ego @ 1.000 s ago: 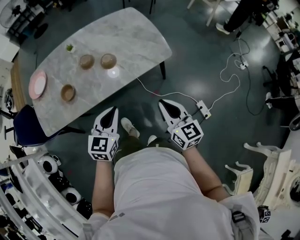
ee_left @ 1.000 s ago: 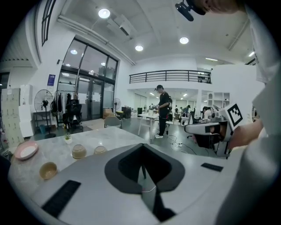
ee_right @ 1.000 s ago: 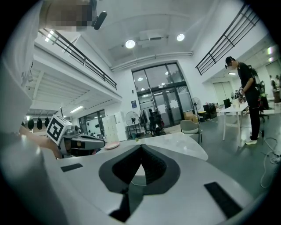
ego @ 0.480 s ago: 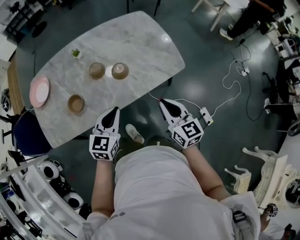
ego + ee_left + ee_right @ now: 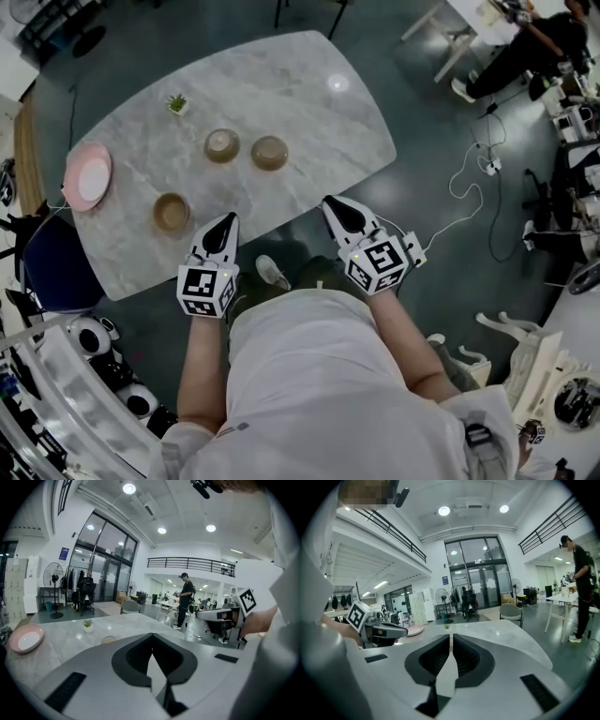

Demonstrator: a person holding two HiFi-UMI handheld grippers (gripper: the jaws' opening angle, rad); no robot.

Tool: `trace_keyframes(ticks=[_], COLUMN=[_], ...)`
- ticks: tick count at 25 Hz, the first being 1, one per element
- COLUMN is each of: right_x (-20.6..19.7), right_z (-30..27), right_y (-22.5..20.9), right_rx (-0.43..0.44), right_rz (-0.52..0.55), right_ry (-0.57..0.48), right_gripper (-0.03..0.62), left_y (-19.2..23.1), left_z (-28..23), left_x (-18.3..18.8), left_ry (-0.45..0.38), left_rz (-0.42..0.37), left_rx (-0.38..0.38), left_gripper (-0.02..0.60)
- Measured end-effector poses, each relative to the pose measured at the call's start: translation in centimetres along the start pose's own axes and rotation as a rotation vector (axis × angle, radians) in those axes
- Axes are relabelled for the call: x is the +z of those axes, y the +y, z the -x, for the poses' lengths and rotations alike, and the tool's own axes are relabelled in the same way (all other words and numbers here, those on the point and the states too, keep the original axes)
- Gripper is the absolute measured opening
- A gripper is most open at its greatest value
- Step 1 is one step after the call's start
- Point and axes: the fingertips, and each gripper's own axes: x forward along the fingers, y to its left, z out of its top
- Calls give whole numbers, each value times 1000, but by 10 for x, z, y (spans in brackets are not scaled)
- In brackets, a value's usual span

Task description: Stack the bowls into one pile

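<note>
Three bowls are sitting open side up on the gray marble counter (image 5: pixel 309 89), and none is sitting inside another. The back left bowl (image 5: pixel 222 144) and the back right bowl (image 5: pixel 270 153) are sitting side by side, near each other but not touching. The near bowl (image 5: pixel 172 212) is sitting apart from them, closer to the person and more to the left.

A pink plate (image 5: pixel 89 178) is lying farther left, near the end of the counter. A small green plant (image 5: pixel 176 103) in a white pot is standing behind the bowls.

The left hand-held gripper (image 5: pixel 227 221) is hanging at the near edge of the counter, with its tip poking over the top. It is close to the right of the near bowl but is not touching it. Its jaws are clenched tight together and are holding nothing. The right hand-held gripper (image 5: pixel 330 203) is hanging farther right, with its tip right at the counter's edge, well apart from every bowl. Its jaws are also clenched, with only a thin slit between them and nothing inside.

The person in the white shirt (image 5: pixel 309 375) is standing just in front of the counter, holding both hand-held grippers out. A white cable (image 5: pixel 466 192) is lying on the dark floor to the right.
</note>
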Motion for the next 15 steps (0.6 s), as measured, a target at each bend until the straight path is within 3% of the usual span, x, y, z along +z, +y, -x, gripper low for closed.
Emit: trace_keyframes(ticks=[9,15], right_x=[-1,3], right_z=[-42,-85], right_y=[-1,-19], right_rx=[59,140], right_rz=[7,25], right_ry=[56,116], right_gripper=[64,86], left_y=[30,57], left_z=[3,-7], left_x=[-11,-13], left_ry=[35,58], left_rz=[39,92], left_rx=[64,161], left_gripper=[3,3])
